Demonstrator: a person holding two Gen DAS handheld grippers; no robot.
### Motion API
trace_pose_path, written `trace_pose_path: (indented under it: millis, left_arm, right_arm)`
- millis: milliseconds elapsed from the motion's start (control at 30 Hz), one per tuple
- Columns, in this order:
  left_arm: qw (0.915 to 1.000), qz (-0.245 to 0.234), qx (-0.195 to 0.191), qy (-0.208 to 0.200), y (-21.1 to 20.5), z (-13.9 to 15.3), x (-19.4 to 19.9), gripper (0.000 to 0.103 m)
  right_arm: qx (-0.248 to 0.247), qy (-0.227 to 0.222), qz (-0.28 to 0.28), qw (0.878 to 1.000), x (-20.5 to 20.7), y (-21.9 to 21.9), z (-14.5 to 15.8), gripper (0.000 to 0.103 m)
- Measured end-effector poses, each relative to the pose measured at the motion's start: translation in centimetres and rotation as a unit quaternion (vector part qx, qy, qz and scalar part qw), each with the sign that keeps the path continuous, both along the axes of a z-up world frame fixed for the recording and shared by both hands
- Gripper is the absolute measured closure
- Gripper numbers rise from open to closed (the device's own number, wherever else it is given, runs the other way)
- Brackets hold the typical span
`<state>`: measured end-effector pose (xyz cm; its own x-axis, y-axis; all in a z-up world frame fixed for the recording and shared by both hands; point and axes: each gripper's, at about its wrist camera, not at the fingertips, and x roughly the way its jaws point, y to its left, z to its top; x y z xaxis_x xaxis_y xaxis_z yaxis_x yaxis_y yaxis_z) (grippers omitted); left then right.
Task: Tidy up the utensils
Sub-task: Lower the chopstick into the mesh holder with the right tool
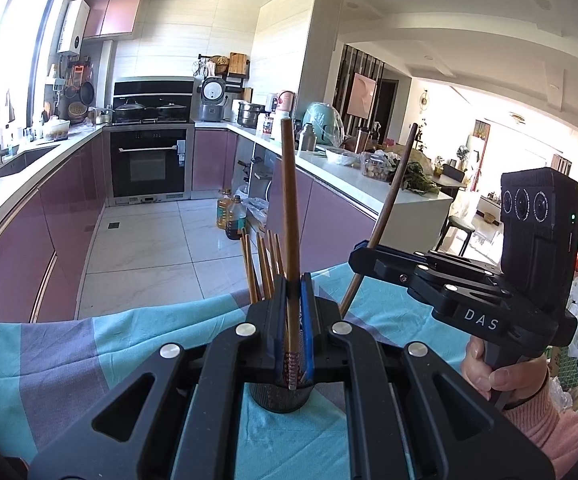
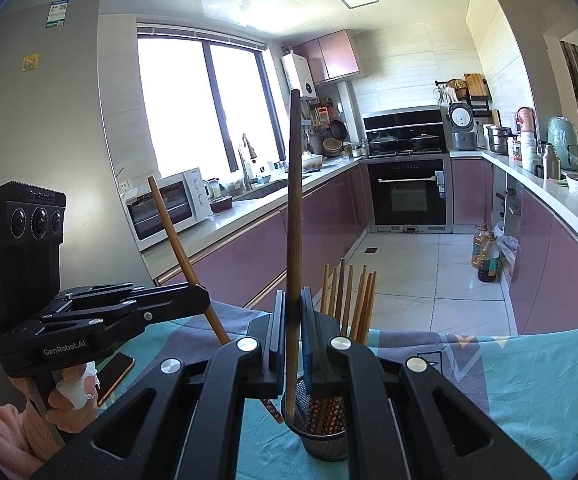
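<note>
Left wrist view: the left gripper (image 1: 295, 316) has its fingers closed on a brown chopstick (image 1: 291, 208), its patterned tip at the rim of the mesh cup (image 1: 281, 398) at 6 o'clock. Right wrist view: the right gripper (image 2: 293, 320) likewise pinches a darker chopstick (image 2: 295, 208), its tip just inside the cup. More chopsticks (image 2: 349, 300) already stand there, on the cloth-covered table (image 2: 509, 380). Risk, as I judge it: both sticks crowding one opening could collide, tipping the light cup or missing the rim.
</note>
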<state>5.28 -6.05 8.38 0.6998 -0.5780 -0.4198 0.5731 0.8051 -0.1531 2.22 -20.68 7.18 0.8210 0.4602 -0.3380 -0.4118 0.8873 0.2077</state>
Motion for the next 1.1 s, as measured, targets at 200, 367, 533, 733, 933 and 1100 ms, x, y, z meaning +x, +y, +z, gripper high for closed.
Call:
trace_pose_path:
  millis: [200,367,533,733,933,1100]
  left_arm:
    - [1.0,0.0,-0.001,-0.005,0.0,0.1,-0.1,0.095]
    - [1.0,0.001,-0.002,-0.004,-0.1,0.2,-0.1,0.095]
    - [1.0,0.001,-0.001,-0.001,-0.3,0.3,0.2,0.095]
    - [1.0,0.002,0.001,0.002,-0.4,0.4,0.5,0.095]
    - [1.0,0.005,0.005,0.004,-0.8,0.6,0.6,0.095]
    - [0.9999,0.006,0.007,0.008,-1.2,0.5,0.7,0.095]
  right_arm:
    - [0.0,-0.003,-0.004,1.0,0.1,0.0,0.2,0.097]
    - [-0.001,-0.002,-0.007,1.0,0.2,0.1,0.1,0.097]
    - [-0.003,0.002,-0.009,1.0,0.4,0.6,0.0,0.097]
    - [-0.003,0.008,-0.012,1.0,0.8,0.6,-0.2,0.097]
    - [-0.006,0.014,-0.015,1.0,1.2,0.6,-0.4,0.097]
    - [-0.004,0.018,-0.017,1.0,1.6,0.4,-0.5,0.097]
